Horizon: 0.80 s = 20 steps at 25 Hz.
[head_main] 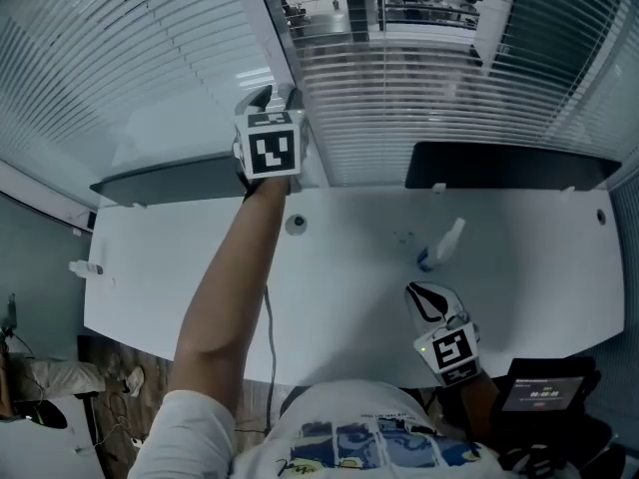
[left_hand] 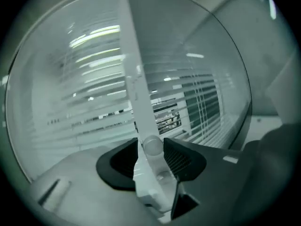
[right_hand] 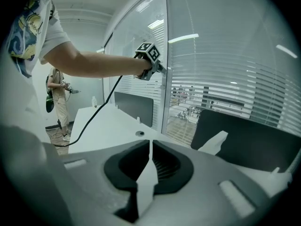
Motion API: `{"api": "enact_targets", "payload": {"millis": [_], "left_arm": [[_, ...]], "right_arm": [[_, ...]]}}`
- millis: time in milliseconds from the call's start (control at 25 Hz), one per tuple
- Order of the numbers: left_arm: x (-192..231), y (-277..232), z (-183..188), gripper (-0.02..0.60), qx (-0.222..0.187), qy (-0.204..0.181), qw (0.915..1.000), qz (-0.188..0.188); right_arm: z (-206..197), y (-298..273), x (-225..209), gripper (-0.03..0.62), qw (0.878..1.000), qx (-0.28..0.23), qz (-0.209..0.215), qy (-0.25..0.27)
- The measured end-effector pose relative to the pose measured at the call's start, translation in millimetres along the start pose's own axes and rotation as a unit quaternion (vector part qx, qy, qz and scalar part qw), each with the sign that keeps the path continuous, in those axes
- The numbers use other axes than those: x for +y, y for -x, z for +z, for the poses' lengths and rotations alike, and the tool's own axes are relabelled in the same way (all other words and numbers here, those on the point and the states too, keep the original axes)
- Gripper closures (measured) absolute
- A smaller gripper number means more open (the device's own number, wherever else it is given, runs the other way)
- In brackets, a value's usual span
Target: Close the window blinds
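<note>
The left tongs (head_main: 268, 103) are held up at arm's length against the white window post (head_main: 262, 28) that is seen between two sets of window blinds (head_main: 419, 108). In the left gripper view a white wand (left_hand: 141, 102) of the blinds is seen rising from between the two dark pads (left_hand: 120, 160) towards the top of the picture, its rounded end lying in the gap. The tongs are set apart around it and the pads do not appear to be pressed on it. Behind the wand the slats are seen partly tilted, and strips of the room beyond are shown through the gaps. The right tongs (head_main: 427, 299) are held low over the near edge of the white bench (head_main: 349, 287). In the right gripper view they are seen drawn together, with only a thin slit left between them and nothing held. A pale spray bottle (head_main: 441, 245) is laid on the bench just beyond the right tongs, and a round cable port (head_main: 296, 225) is set in the bench top below the left tongs. Two dark screens (head_main: 509, 165) are stood along the far edge of the bench, below the blinds. A black cable (right_hand: 94, 117) is hung from the raised arm. A person (right_hand: 57, 91) is seen standing well behind the bench in the right gripper view.
</note>
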<state>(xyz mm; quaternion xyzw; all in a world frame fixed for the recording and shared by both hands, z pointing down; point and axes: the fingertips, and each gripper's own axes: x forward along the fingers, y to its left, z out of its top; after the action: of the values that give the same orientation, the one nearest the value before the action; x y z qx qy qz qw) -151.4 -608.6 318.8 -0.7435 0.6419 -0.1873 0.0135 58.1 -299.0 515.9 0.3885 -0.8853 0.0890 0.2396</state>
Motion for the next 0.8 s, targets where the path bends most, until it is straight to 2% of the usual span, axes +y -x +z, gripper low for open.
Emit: {"api": "enact_targets", "payload": {"millis": [40,80,160,240,280,320,400,480,560,680,800], "left_arm": [[-2,0,-1,0.400,0.006,-0.061,0.9981,0.012],[-5,-2,-2,0.400,0.010,-0.119,0.9925,0.023],[-10,-5,-3,0.412,0.012,-0.222,0.9742,0.041],[-12,-8,-3,0.442,0.009,-0.276,0.9600,0.049],[-12,-9,-2,0.443,0.008,-0.282,0.9580,0.050],[-11,-10,-2,0.444,0.006,-0.277,0.9597,0.048],[-10,-9,-1,0.448,-0.002,-0.232,0.9721,0.038],[-9,-7,-3,0.448,-0.009,-0.152,0.9880,0.023],[-8,-6,-5,0.449,-0.015,-0.080,0.9966,0.015],[-4,-6,-5,0.449,-0.025,-0.002,0.9997,0.006],[-1,-6,-3,0.449,-0.030,0.059,0.9978,-0.005]], "right_arm": [[-2,0,0,0.580,1.000,0.002,0.000,0.007],[-1,0,-1,0.580,1.000,0.002,0.000,0.011],[4,0,-1,0.580,1.000,-0.004,-0.001,0.009],[10,-1,-1,0.580,1.000,-0.008,0.000,-0.008],[10,-1,-1,0.580,1.000,-0.008,0.000,-0.015],[10,-1,-2,0.580,1.000,-0.005,0.000,-0.018],[7,0,-3,0.580,1.000,0.005,-0.002,-0.010],[1,0,0,0.580,1.000,0.009,0.005,-0.014],[1,0,1,0.580,1.000,0.004,0.008,-0.022],[6,0,-1,0.580,1.000,0.002,0.003,-0.014],[8,0,-3,0.580,1.000,0.001,-0.001,-0.013]]}}
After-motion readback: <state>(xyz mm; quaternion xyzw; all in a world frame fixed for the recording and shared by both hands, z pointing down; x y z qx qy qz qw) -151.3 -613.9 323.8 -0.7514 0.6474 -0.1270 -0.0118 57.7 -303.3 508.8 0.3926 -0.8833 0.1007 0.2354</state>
